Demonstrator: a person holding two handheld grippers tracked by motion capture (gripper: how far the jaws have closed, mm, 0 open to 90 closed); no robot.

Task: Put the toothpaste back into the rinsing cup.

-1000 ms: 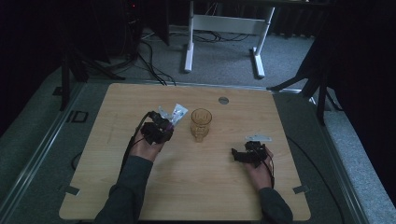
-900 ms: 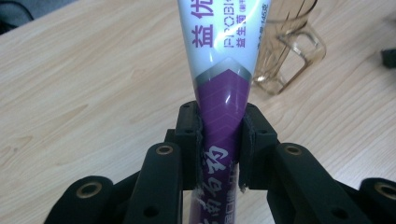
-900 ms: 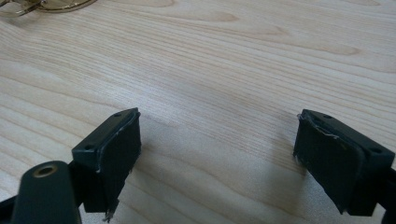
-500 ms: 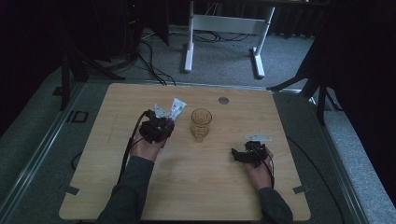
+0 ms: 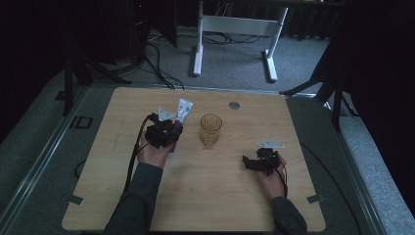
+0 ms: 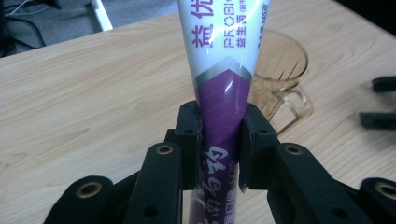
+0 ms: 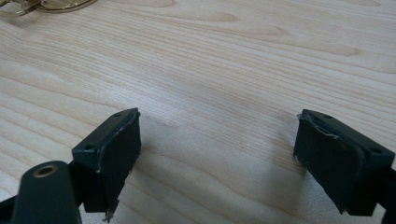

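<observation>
My left gripper (image 5: 169,128) (image 6: 220,140) is shut on a white and purple toothpaste tube (image 5: 183,110) (image 6: 223,60). The tube stands up out of the jaws, lifted off the wooden table (image 5: 205,196). Just right of the tube stands an amber glass mug (image 5: 210,130) (image 6: 280,70) with its handle toward me. My right gripper (image 5: 250,163) (image 7: 219,158) rests low on the table at the right, open, with bare wood between its fingers. The mug's rim (image 7: 42,4) peeks in at the top left of the right gripper view.
A round metal grommet (image 5: 234,105) sits near the table's far edge. Beyond the table are a white desk frame (image 5: 235,29) and cables on grey carpet. The right gripper's jaws show at the right edge of the left gripper view.
The left gripper has tilted the toothpaste tube more upright and shifted it slightly toward the mug. The right gripper has stayed put.
</observation>
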